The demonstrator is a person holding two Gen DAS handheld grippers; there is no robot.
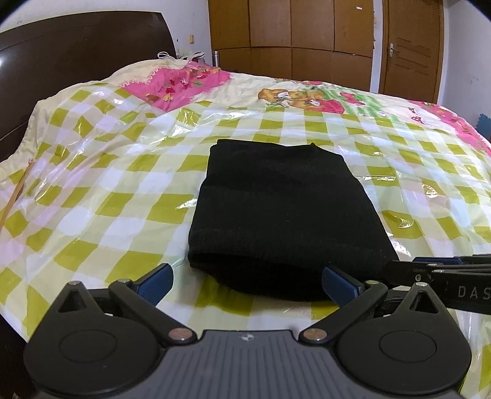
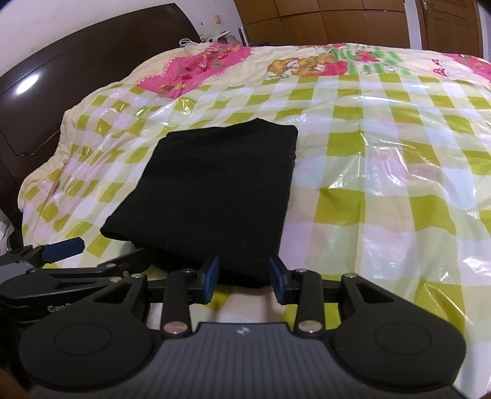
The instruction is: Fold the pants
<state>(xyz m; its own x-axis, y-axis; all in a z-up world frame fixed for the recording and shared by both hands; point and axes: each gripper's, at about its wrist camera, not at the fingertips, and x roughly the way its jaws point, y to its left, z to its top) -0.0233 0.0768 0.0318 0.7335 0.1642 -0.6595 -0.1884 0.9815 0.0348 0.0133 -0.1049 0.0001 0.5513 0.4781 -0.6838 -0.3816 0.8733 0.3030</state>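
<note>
Checked plastic sheet [image 1: 122, 196] over quilt [image 1: 184, 83] — dark headboard [image 1: 76, 40], wooden wardrobe [image 1: 291, 27].

"DAS" on right gripper [image 1: 442, 270], "Gen" on left gripper [image 2: 63, 248]

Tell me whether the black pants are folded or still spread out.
Folded. The black pants lie as a compact, thick rectangle on the checked plastic sheet, with a rounded fold edge nearest the grippers.

Matt black knit cloth for the pants [image 1: 282, 202]. Glossy, crinkled clear plastic over the checked sheet [image 1: 107, 196]. Dark, polished wood on the headboard [image 2: 61, 79]; satin brown wood on the wardrobe [image 1: 291, 30]. Ribbed blue rubbery pads on matt black plastic fingers [image 2: 211, 276].
</note>
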